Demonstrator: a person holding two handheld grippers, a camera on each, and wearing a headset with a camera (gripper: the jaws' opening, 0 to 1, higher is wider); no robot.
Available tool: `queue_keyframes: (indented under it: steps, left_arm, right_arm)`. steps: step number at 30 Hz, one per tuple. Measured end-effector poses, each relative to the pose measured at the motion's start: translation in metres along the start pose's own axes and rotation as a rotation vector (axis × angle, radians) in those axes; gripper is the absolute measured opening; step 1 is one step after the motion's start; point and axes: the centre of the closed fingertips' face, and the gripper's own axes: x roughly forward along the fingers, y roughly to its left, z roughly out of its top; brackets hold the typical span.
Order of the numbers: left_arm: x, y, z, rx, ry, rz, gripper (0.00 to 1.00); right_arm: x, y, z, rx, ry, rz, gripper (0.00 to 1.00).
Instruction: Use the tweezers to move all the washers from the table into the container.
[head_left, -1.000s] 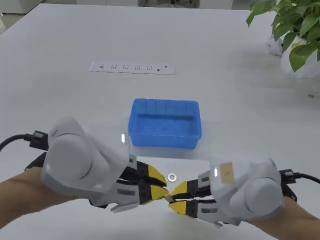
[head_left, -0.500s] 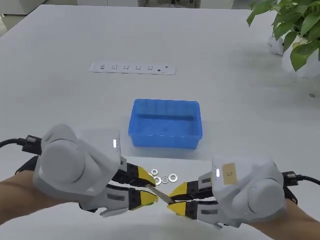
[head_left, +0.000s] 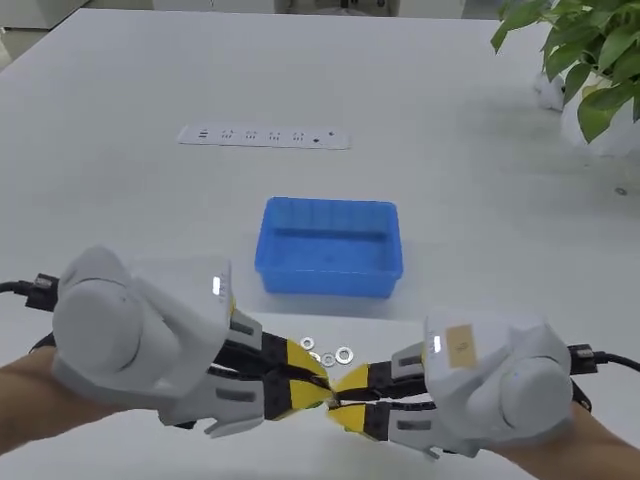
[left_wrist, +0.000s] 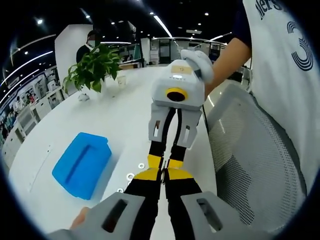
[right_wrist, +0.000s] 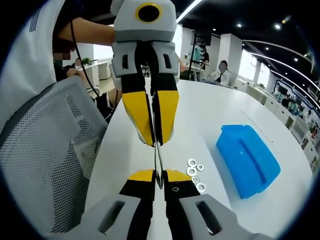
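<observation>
Thin metal tweezers (right_wrist: 158, 159) run from the left gripper (right_wrist: 155, 141) above down into my right gripper (right_wrist: 159, 176). Both pairs of yellow jaws are shut on them, tip to tip. In the head view the left gripper (head_left: 318, 386) and right gripper (head_left: 336, 404) meet at the table's near edge. Several small silver washers (head_left: 344, 354) lie on the white table just beyond the tips; washers (right_wrist: 191, 171) also lie to the right in the right gripper view. The blue container (head_left: 330, 246) stands behind them, open side up. From the left gripper (left_wrist: 163, 173), the right gripper (left_wrist: 163, 161) faces it.
A white label strip (head_left: 264, 136) lies far back on the table (head_left: 450, 180). A potted plant (head_left: 585, 60) stands at the far right corner. A mesh office chair (left_wrist: 250, 150) sits by the table edge, close to the person's body.
The left gripper drew back to the left, which uncovered the washers. The two grippers' tips, a little apart half a second ago, have come together again on the tweezers.
</observation>
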Motion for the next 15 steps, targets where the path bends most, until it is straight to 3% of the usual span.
queue_keyframes:
  steps: [4,15]
  left_arm:
    - [0.004,-0.004,-0.007,0.019,0.024,-0.011,0.07]
    - [0.015,-0.005,0.002,0.052,-0.007,-0.008,0.06]
  right_arm:
    - [0.005,0.005,-0.006,-0.015,0.019,0.009,0.07]
    - [-0.002,0.004,-0.01,-0.048,0.035,0.008,0.08]
